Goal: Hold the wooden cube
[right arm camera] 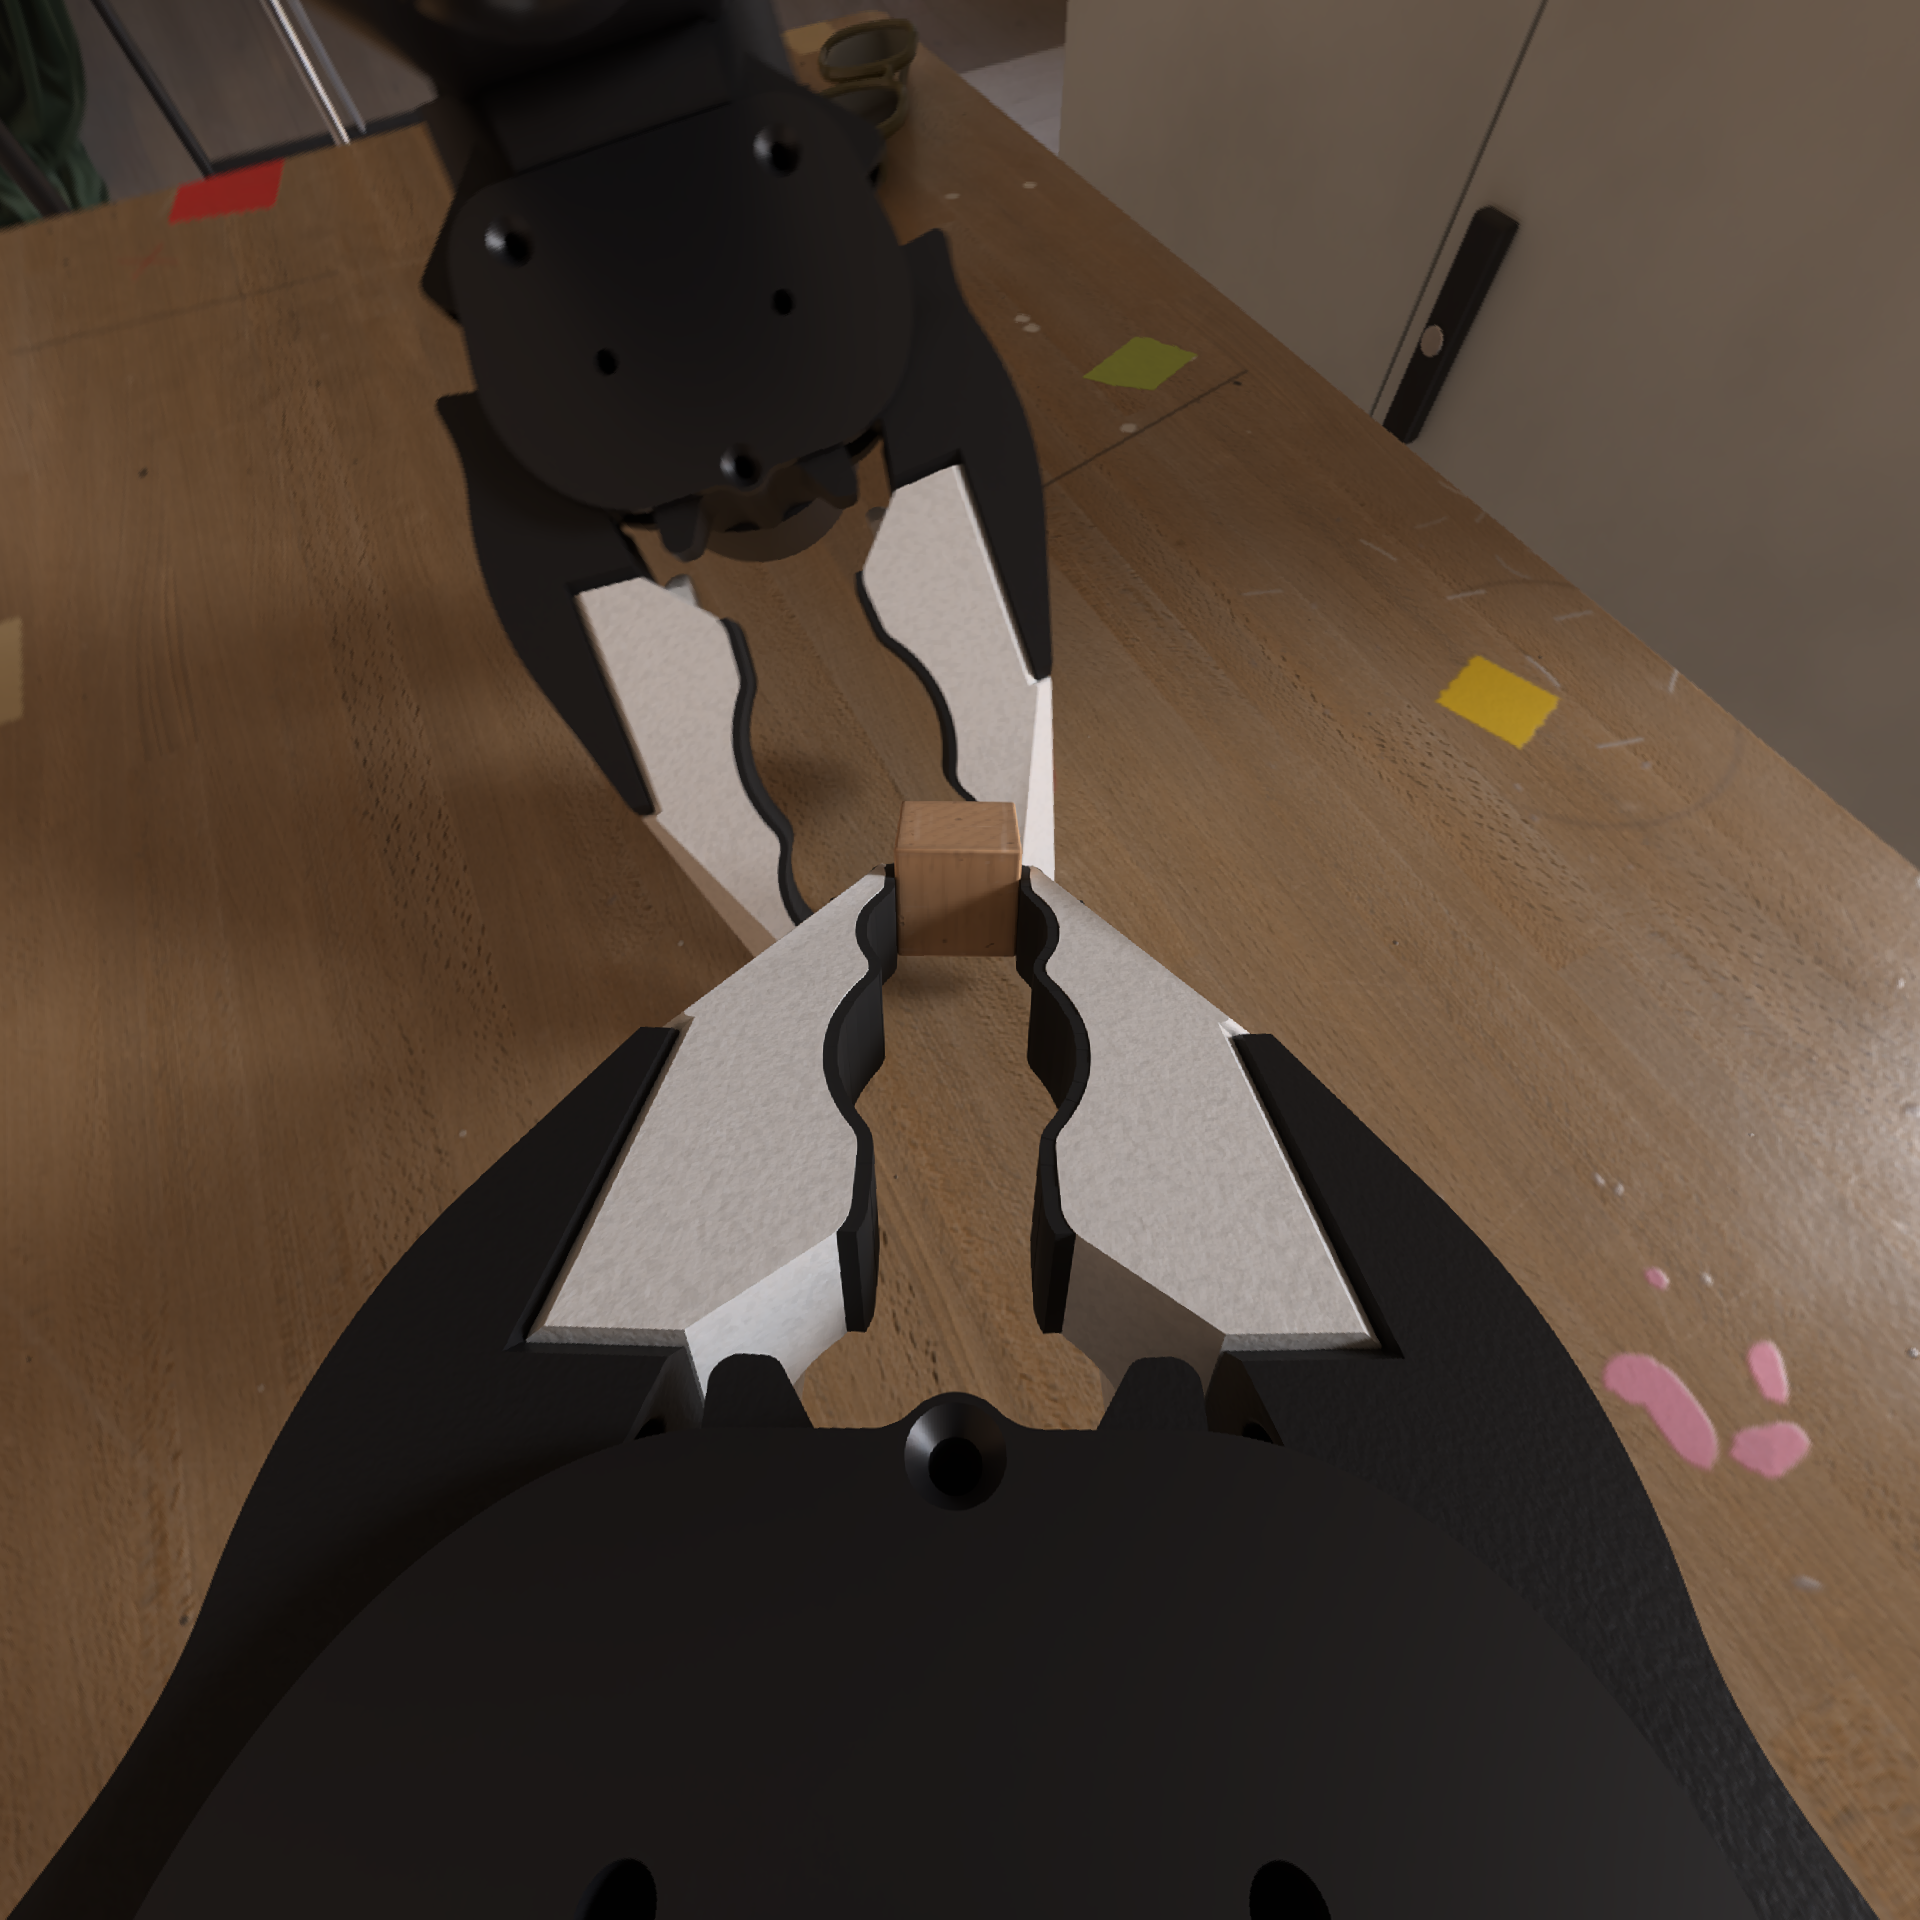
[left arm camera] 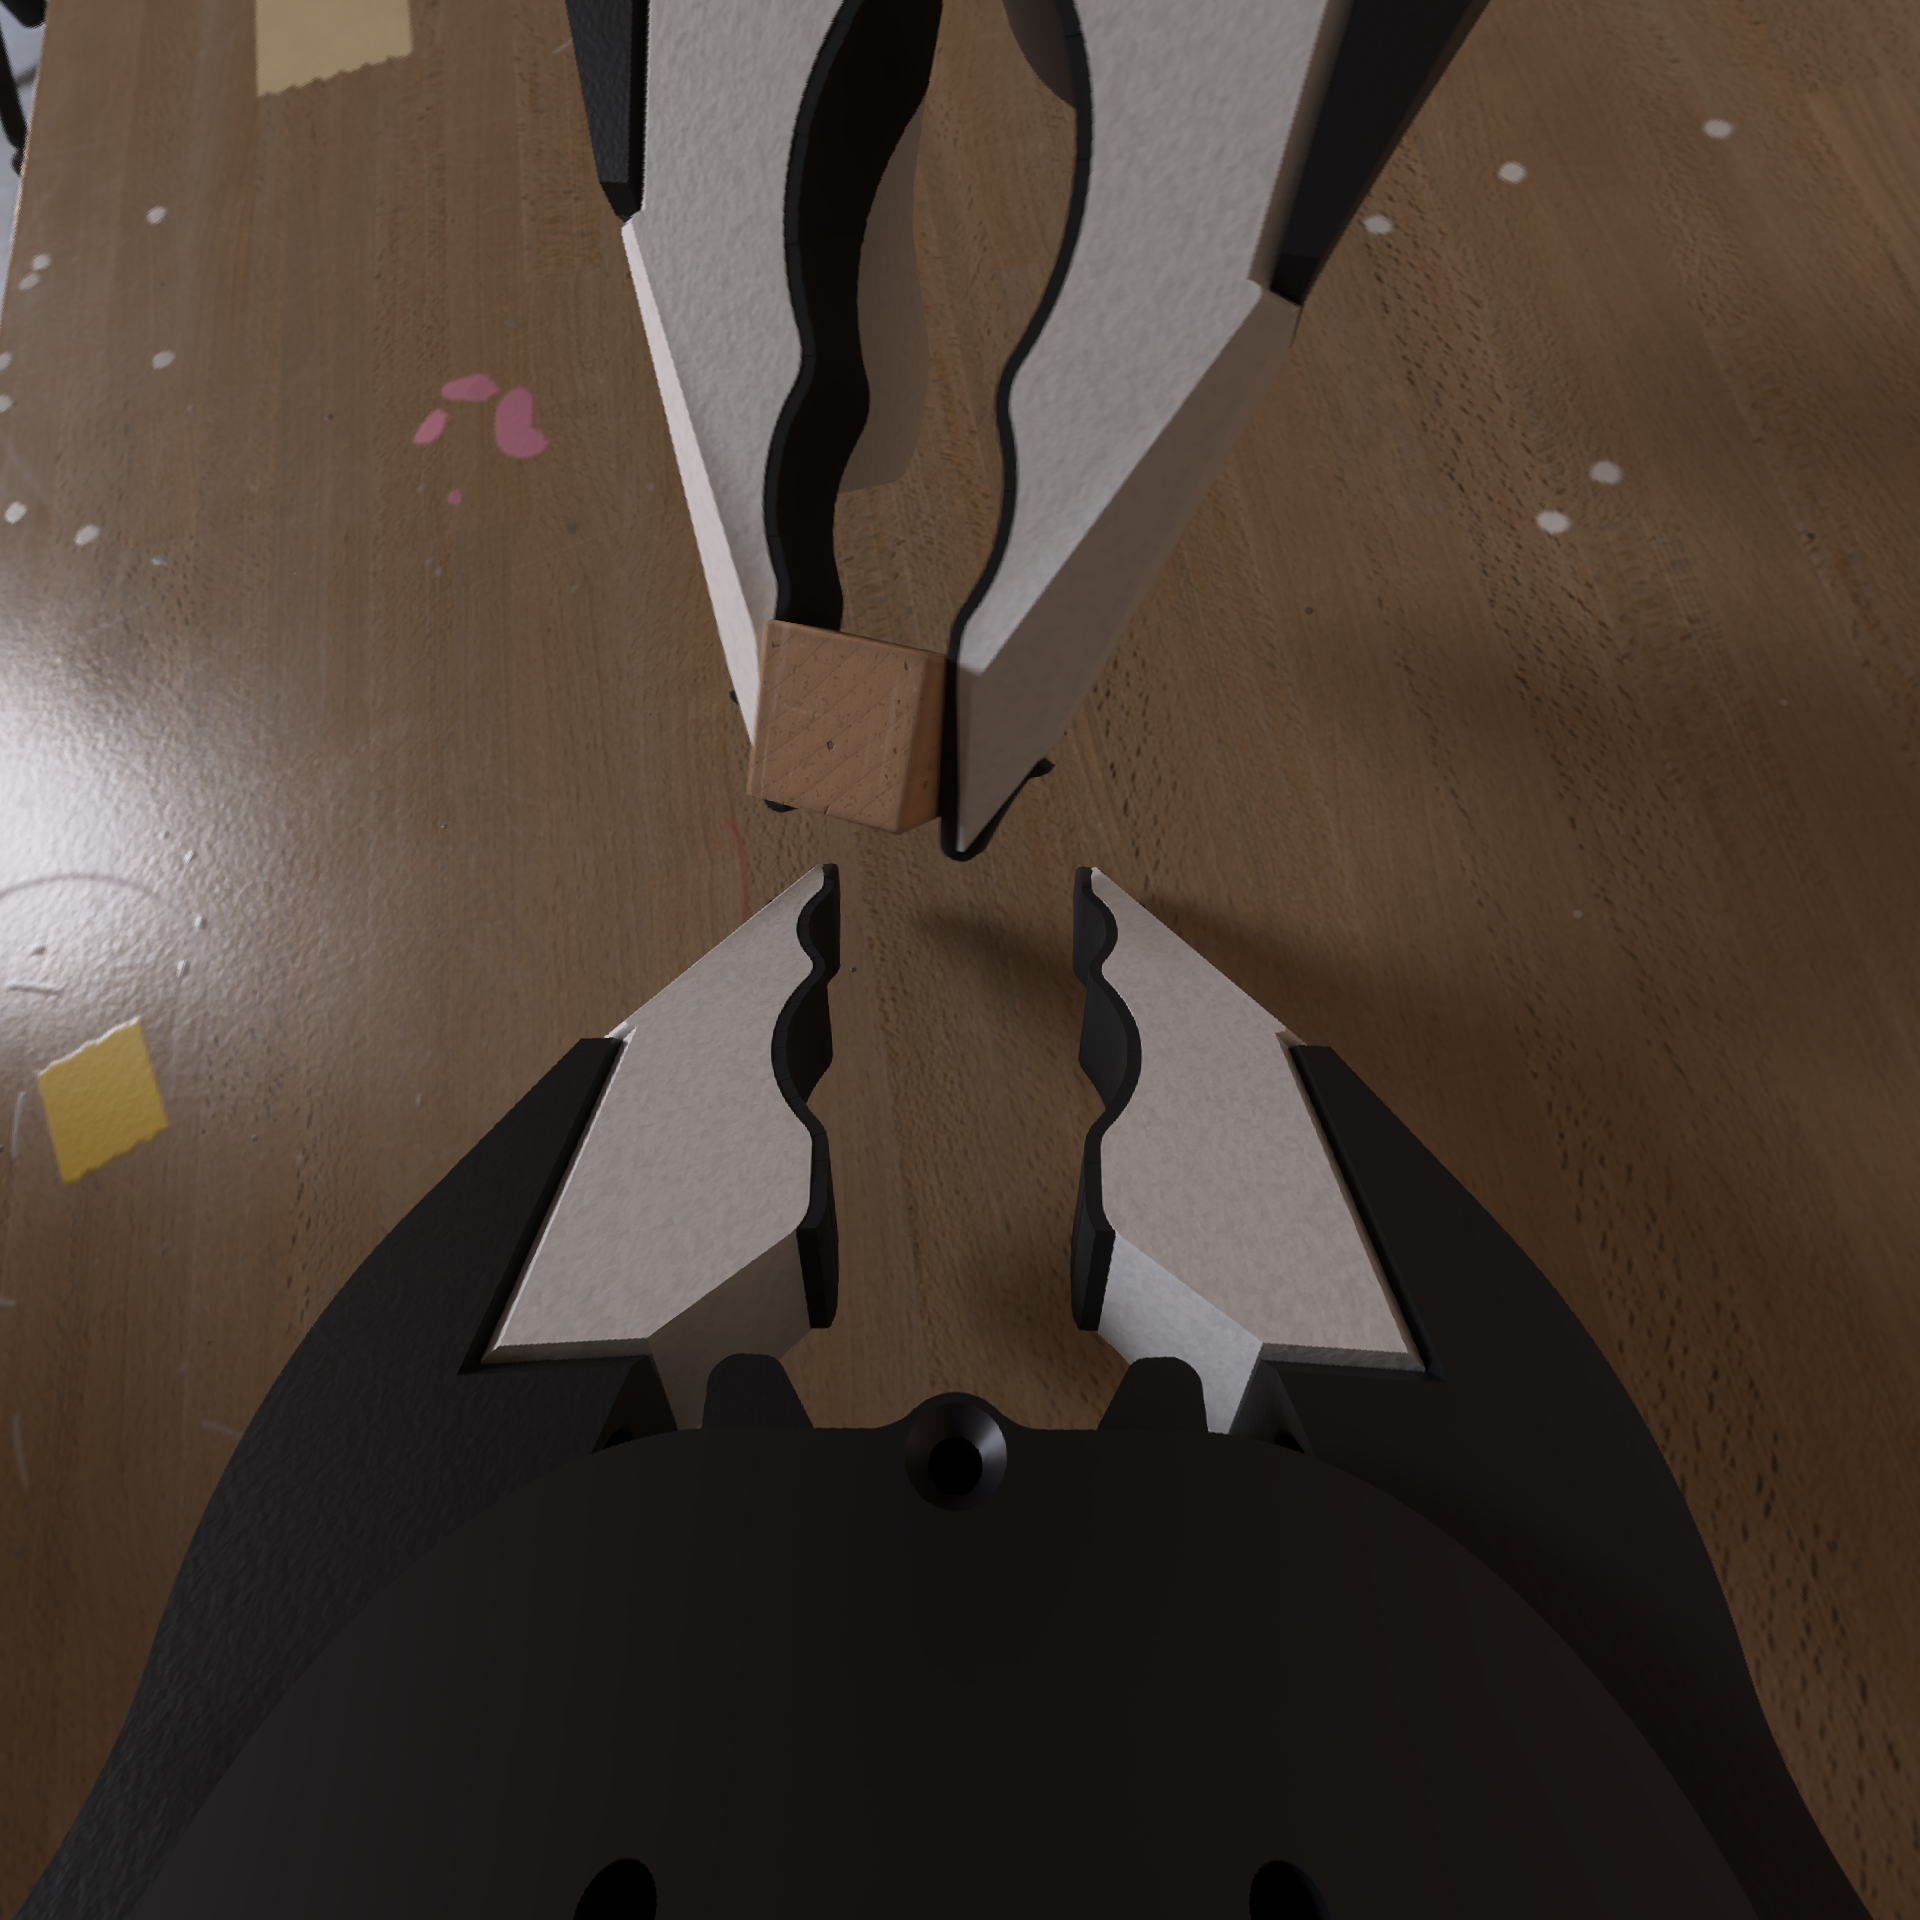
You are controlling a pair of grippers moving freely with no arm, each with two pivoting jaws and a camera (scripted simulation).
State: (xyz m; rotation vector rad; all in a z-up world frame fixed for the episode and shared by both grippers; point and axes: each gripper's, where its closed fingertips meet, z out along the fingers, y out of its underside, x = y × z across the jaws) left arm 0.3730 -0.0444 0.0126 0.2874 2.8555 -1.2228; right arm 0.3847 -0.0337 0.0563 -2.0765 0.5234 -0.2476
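Wooden cube is the target; going big to small. Table, wood top w/ paint specks, pink splotches and bits of coloured tape, carries nothing else near the action.

Right gripper: tips sit on either side of the cube, dark pads pressed to its left & right faces in the right wrist view. Jaws narrowed to cube width, so it's pinching the block at the very tips. From the left wrist view the same gripper comes in from the top, cube wedged between its two tips.

Left gripper: fingers spread, nothing between them, tips just short of the cube, aimed at it, not touching as far as I can tell.

Cube itself: small, upright. Whether it rests on the table or hangs just above it, can't tell.

Progress, my read: grasp looks made, so hold is basically done. Left: keep the squeeze steady; grip is far out on the tips, so slip is the risk.
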